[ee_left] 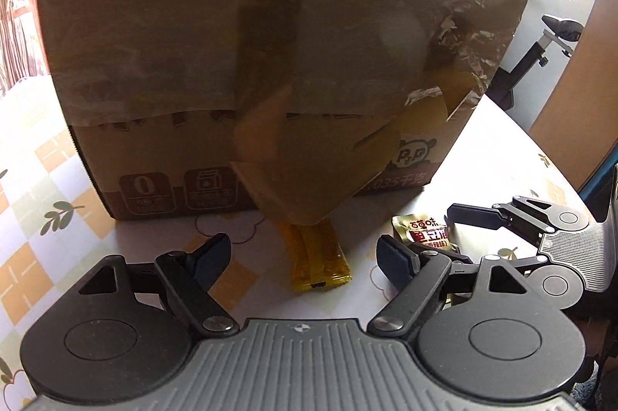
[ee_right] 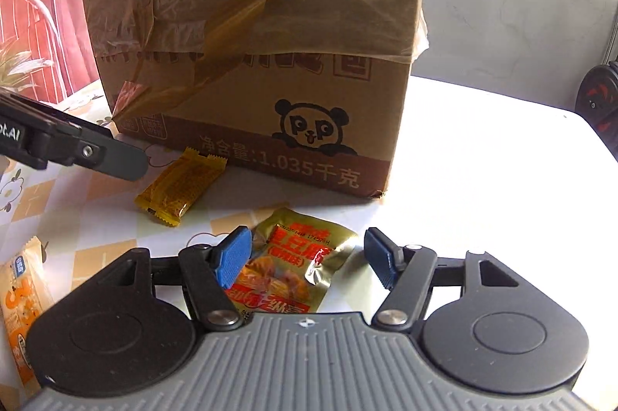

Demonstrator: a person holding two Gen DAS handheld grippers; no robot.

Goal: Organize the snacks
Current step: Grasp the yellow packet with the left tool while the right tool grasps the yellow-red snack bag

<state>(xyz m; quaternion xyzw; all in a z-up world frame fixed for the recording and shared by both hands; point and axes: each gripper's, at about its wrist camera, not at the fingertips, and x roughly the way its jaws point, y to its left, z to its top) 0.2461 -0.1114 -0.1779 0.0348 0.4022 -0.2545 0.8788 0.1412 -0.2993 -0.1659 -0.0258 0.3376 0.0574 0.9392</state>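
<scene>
Just in front of the cardboard box (ee_right: 247, 63), on the patterned bench (ee_right: 483, 179), lie the snacks. A slim amber wrapped bar (ee_right: 179, 187) rests close to the box's lower edge, toward its left half in the right wrist view. A gold and red snack packet (ee_right: 293, 264) lies a little farther out from the box, nearer its panda-printed corner.

The right tongs (ee_right: 305, 262) stand spread over that packet, one blue pad to each side of it; the left pad sits at the packet's edge, the right pad is clear of it, and whether the left one touches cannot be told. Nothing is pinched.

The left tongs (ee_left: 305, 258) are also spread wide and empty, with the amber bar on the bench between and just beyond their fingertips, its far end tucked under a loose flap of brown tape hanging off the box.

An orange-printed pouch (ee_right: 23, 306) lies well out from the box at the left edge of the right wrist view. The box is wrapped in wrinkled clear and brown tape.
</scene>
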